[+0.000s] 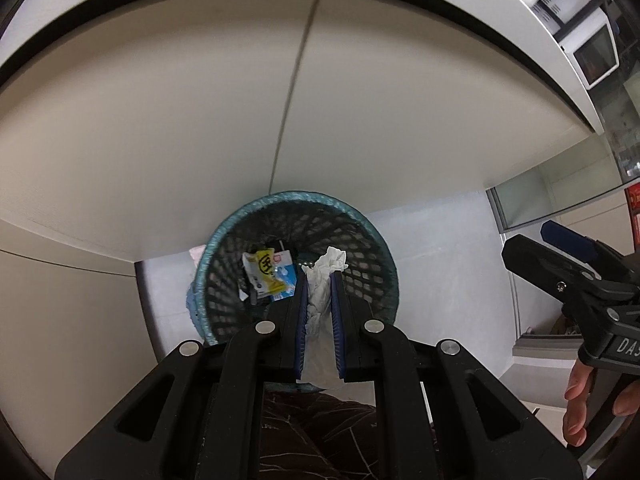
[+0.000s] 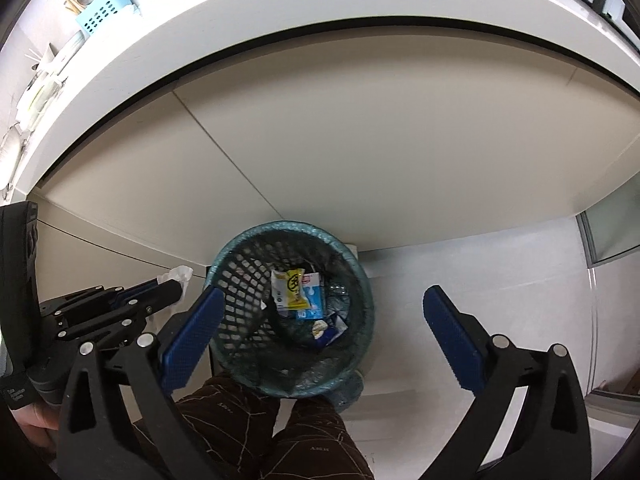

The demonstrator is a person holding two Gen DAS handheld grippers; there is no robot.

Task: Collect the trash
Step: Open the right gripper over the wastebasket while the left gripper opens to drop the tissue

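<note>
My left gripper (image 1: 319, 280) is shut on a crumpled white tissue (image 1: 325, 280) and holds it over the near rim of a teal mesh waste basket (image 1: 224, 240). The basket holds a yellow wrapper (image 1: 264, 270) and blue-and-white packaging. In the right wrist view the same basket (image 2: 234, 256) sits on the floor below my right gripper (image 2: 320, 310), which is open and empty with its blue pads (image 2: 196, 328) spread on either side of it. The left gripper (image 2: 160, 292) with the tissue (image 2: 180, 274) shows at the basket's left.
The basket stands against beige cabinet doors (image 1: 200, 120) under a white countertop (image 2: 280, 8). A microwave (image 1: 596, 56) sits at the upper right. The person's dark patterned trousers (image 2: 248, 420) are just in front of the basket. The floor (image 2: 480, 264) is white.
</note>
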